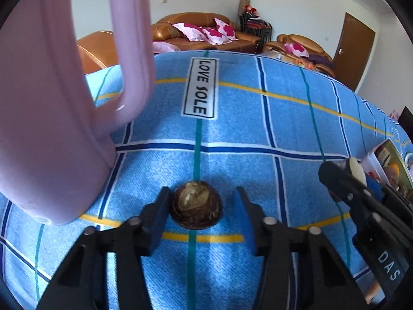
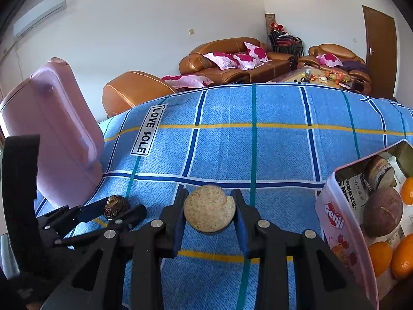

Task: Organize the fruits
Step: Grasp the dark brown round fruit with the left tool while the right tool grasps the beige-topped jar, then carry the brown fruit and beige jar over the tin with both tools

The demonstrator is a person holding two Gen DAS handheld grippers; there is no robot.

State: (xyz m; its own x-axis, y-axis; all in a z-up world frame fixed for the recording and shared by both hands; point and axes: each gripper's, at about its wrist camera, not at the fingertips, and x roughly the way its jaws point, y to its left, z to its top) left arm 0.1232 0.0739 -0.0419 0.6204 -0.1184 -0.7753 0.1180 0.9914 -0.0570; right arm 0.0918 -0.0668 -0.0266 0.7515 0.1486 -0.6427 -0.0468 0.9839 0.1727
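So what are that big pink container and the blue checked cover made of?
The pink container looks like moulded plastic: smooth, slightly glossy, with soft highlights along its handle. The blue checked cover looks like woven cloth, possibly cotton: matte, with a fine thread texture and a sewn-on label. Neither material is certain from looks alone.

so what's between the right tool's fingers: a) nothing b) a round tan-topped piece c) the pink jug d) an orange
b, the right tool is clamped on a round tan-topped piece, while the oranges sit in the box.
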